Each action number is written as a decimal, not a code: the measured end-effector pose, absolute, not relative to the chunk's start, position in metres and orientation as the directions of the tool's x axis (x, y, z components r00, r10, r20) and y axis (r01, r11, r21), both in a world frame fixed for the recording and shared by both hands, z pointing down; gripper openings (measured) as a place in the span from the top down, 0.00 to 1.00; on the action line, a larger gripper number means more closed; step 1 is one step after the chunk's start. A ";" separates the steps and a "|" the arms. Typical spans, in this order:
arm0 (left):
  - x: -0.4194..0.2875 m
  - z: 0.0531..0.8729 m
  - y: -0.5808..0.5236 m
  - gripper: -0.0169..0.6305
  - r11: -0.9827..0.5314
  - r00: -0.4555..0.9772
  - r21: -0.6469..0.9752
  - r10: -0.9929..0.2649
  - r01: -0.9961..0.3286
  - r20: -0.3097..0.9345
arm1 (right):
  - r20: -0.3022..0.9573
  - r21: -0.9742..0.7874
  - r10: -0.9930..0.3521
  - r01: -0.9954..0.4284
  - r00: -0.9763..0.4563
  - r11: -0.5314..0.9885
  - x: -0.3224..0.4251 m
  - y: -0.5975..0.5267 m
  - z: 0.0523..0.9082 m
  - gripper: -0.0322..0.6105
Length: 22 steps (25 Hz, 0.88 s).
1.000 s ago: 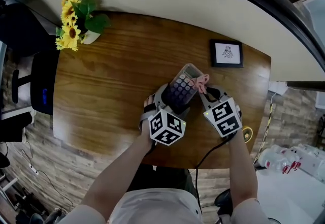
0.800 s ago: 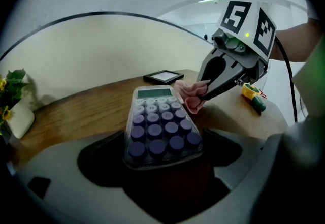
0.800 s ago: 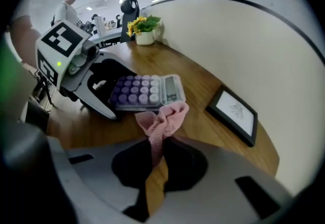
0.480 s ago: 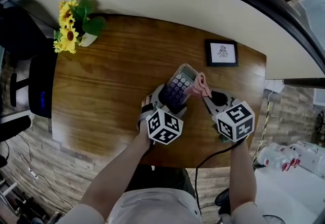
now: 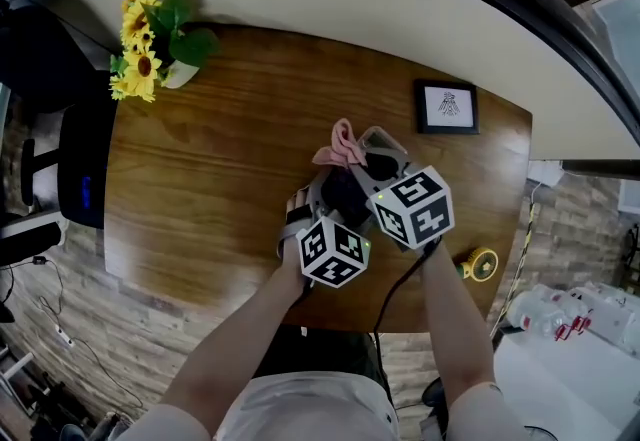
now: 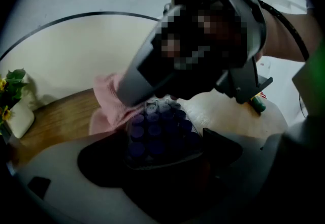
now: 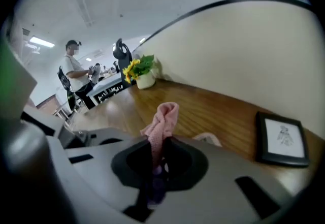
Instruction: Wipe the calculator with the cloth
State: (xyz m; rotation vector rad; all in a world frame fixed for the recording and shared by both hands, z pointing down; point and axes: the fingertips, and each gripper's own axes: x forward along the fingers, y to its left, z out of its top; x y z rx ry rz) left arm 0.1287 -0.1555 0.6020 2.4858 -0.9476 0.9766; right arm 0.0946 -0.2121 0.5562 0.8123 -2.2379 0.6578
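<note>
Left gripper (image 6: 160, 156) clamps calculator (image 6: 157, 129) | right gripper (image 7: 158, 159) pinches cloth (image 7: 163, 119) | calculator lengthwise along left jaws, keys up

The right tongs (image 7: 158, 159) pinch a pink cloth (image 7: 163, 120), which stands up twisted from between the closed jaws. Beyond lies the wooden surface (image 7: 213, 110), with a framed picture (image 7: 283, 138) at the right, sunflowers (image 7: 137, 68) in a white pot far back, and a person (image 7: 76, 73) standing in the distance.

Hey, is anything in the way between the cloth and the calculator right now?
Nothing visible. The right gripper holds the pink cloth right at the far end of the calculator, which the left gripper grips.
</note>
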 end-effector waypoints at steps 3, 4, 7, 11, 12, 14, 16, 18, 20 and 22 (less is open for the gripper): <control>0.129 0.602 -0.156 0.23 -0.735 0.551 0.041 -0.468 -0.676 0.691 | 0.762 -0.149 -0.374 -0.706 -0.528 0.692 0.103 -0.205 0.569 0.91; 0.129 0.602 -0.156 0.23 -0.736 0.551 0.041 -0.468 -0.676 0.691 | 0.771 -0.121 -0.381 -0.705 -0.510 0.699 0.106 -0.202 0.569 0.91; 0.128 0.603 -0.156 0.23 -0.736 0.550 0.041 -0.467 -0.676 0.693 | 0.794 -0.080 -0.381 -0.702 -0.474 0.707 0.120 -0.192 0.569 0.91; 0.128 0.603 -0.155 0.23 -0.737 0.552 0.043 -0.465 -0.675 0.692 | 0.815 -0.105 -0.356 -0.719 -0.458 0.687 0.145 -0.173 0.570 0.91; 0.128 0.603 -0.155 0.23 -0.737 0.552 0.042 -0.465 -0.674 0.692 | 0.824 -0.106 -0.349 -0.726 -0.447 0.679 0.153 -0.169 0.570 0.91; 0.128 0.603 -0.156 0.23 -0.737 0.551 0.042 -0.465 -0.674 0.693 | 0.856 -0.073 -0.339 -0.741 -0.391 0.668 0.173 -0.163 0.576 0.91; 0.128 0.603 -0.155 0.23 -0.737 0.551 0.043 -0.464 -0.675 0.694 | 0.893 -0.026 -0.326 -0.759 -0.310 0.651 0.201 -0.156 0.588 0.91; 0.128 0.603 -0.155 0.23 -0.737 0.551 0.043 -0.464 -0.675 0.694 | 0.903 -0.032 -0.325 -0.797 -0.281 0.603 0.225 -0.150 0.594 0.91; 0.128 0.603 -0.155 0.23 -0.737 0.551 0.042 -0.465 -0.674 0.693 | 0.880 -0.086 -0.357 -0.843 -0.315 0.531 0.237 -0.151 0.586 0.91; 0.128 0.603 -0.155 0.23 -0.738 0.551 0.041 -0.465 -0.674 0.693 | 0.831 -0.123 -0.427 -0.866 -0.357 0.485 0.236 -0.163 0.564 0.91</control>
